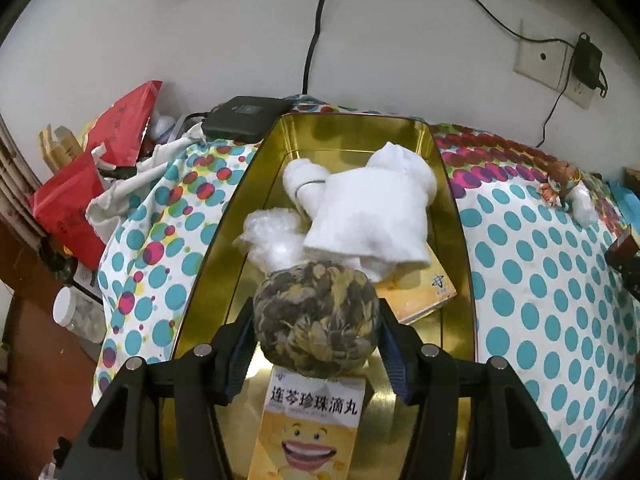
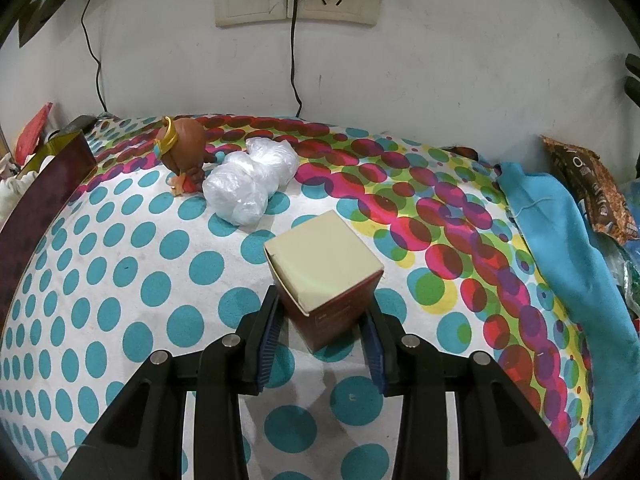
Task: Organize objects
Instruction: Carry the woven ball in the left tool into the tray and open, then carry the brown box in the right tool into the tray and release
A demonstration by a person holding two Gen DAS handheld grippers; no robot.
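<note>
Round ball of dried brown-yellow leaves [image 1: 316, 316] sat clamped in left claw [image 1: 316, 330] above the gold rectangular metal tin [image 1: 456, 216] — white cloth bundle [image 1: 372, 216] inside. Right claw [image 2: 324, 332] gripped a red cardboard box with cream top [image 2: 324, 272] on the dotted bench cloth [image 2: 120, 280].

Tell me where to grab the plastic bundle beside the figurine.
Grip the plastic bundle across its narrow waist, between the two lumps, coming from above. It lies long, running from near left to far right. The figurine stands close against its left end, so fingers belong on the long sides, clear of that end. The wrap looks soft, so close gently.
</note>
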